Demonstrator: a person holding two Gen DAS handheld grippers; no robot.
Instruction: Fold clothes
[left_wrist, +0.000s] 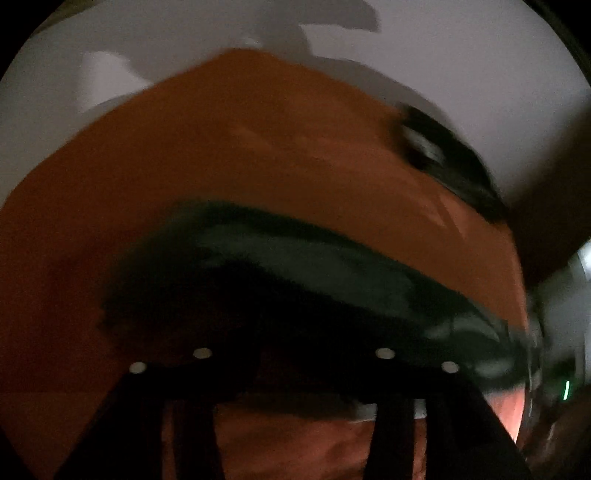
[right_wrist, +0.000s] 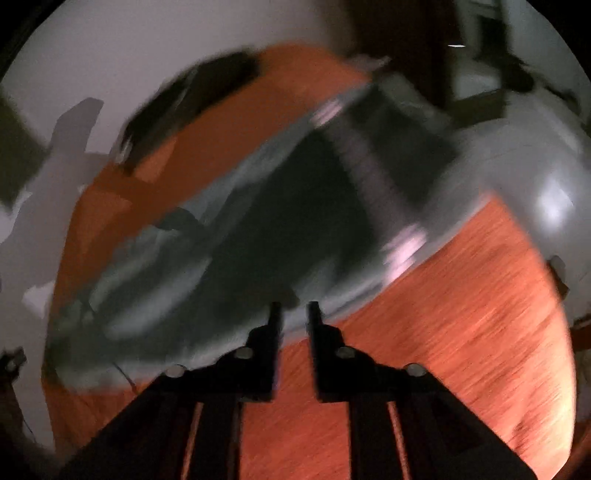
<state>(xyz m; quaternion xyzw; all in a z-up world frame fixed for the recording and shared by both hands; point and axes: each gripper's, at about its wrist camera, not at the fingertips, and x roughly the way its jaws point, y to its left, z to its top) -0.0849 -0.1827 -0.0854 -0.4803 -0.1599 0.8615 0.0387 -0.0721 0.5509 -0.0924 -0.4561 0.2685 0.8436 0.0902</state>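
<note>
Orange surface (right_wrist: 461, 314); dark garment (right_wrist: 258, 240) on it. Right fingers (right_wrist: 293, 314) parted, empty; left fingers hidden, unclear.

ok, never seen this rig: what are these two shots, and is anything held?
No robot: a person holds a two-finger gripper in each hand, each with a fisheye camera looking along its fingers. One shot per gripper. Both look down on an orange surface with a dark grey-green garment lying on it. The right gripper is open, nothing between its fingers. The left gripper shows no clear tips in the dark over the garment, so its grip cannot be told. Everything is blurred.
</note>
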